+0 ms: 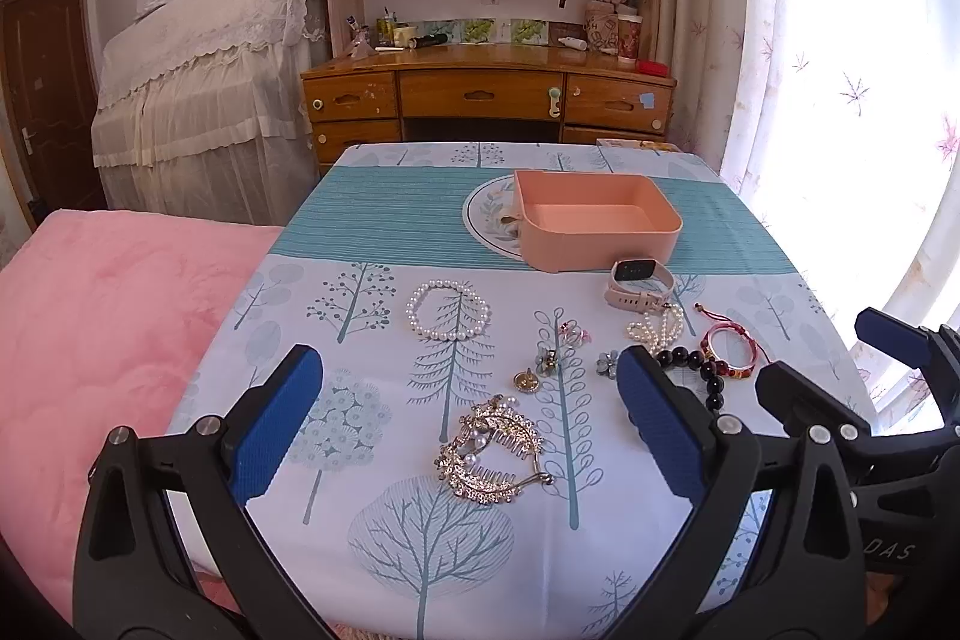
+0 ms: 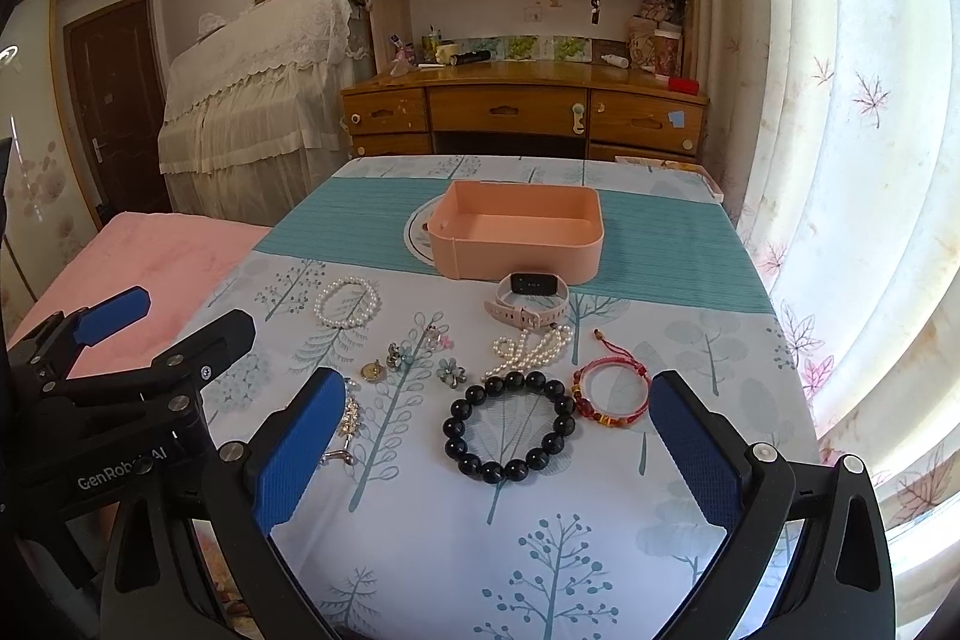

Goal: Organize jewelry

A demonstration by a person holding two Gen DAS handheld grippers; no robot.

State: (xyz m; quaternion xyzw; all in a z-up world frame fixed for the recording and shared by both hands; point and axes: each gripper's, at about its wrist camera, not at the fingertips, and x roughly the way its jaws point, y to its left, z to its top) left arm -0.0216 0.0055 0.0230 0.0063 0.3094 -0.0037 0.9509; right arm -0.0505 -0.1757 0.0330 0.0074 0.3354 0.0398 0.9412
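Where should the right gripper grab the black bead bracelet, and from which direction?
Come straight down on the black bead bracelet, one finger inside the ring and one outside, pinching the near arc. It lies flat as an open loop right between the open right gripper fingers. Avoid the right side, where the red bracelet looks to be touching it.

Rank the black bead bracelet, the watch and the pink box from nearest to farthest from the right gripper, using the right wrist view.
1. Black bead bracelet, between the right gripper's fingers.
2. Watch, farther up the table, just in front of the box.
3. Pink box, farthest, on the teal stripe.
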